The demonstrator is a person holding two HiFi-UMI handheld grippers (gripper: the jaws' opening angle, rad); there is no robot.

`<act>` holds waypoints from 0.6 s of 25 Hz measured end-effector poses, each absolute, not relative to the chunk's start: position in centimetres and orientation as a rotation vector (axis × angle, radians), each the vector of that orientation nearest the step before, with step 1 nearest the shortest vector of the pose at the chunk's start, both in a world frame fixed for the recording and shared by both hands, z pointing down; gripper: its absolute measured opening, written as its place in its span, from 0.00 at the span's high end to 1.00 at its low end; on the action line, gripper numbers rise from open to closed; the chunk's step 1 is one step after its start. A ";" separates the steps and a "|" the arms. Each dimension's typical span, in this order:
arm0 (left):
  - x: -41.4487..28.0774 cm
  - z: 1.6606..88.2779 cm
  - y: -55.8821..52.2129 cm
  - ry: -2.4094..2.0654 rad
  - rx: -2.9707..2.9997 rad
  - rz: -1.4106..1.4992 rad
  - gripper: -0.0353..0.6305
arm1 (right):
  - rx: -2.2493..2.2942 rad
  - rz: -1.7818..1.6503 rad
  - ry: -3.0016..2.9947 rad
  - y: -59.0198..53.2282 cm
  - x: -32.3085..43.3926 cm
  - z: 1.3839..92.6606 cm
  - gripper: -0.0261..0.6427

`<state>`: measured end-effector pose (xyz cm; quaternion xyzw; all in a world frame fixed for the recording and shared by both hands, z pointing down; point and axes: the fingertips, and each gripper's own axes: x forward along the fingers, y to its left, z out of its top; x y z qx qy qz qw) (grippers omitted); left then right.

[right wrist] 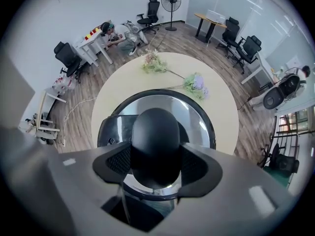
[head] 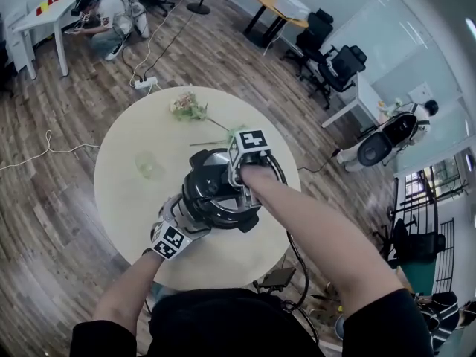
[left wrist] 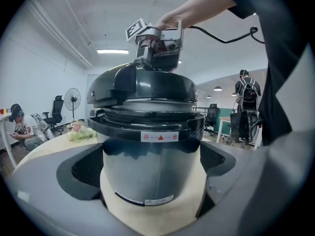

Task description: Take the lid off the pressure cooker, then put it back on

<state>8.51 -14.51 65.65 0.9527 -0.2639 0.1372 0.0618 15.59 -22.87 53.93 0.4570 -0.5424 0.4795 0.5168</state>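
A black and steel pressure cooker (head: 212, 199) stands in the middle of a round cream table (head: 126, 199). My left gripper (head: 192, 214) comes in from the lower left. In the left gripper view its pads (left wrist: 87, 168) press both sides of the steel pot body (left wrist: 147, 166). My right gripper (head: 242, 188) points straight down over the dark lid (left wrist: 142, 85). In the right gripper view its pads (right wrist: 118, 163) clamp the black lid knob (right wrist: 155, 136). The lid (right wrist: 192, 112) lies over the pot's rim; whether it is locked on I cannot tell.
Artificial flowers (head: 187, 108) lie at the table's far side and a pale green object (head: 146, 163) at its left. A black cable (head: 297, 255) hangs off the near right edge. A person (head: 97, 17) sits on the floor far left; office chairs and desks ring the room.
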 end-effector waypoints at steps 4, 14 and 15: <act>8.5 65.6 -14.5 -0.801 2.884 0.410 0.06 | 1.118 1.169 -1.294 -22.9 15.7 53.8 0.53; 8.6 65.8 -14.6 -0.802 2.884 0.408 0.06 | 1.116 1.180 -1.275 -21.4 15.7 55.2 0.53; 8.7 65.7 -14.5 -0.800 2.884 0.408 0.06 | 1.121 1.195 -1.271 -21.3 15.8 55.4 0.53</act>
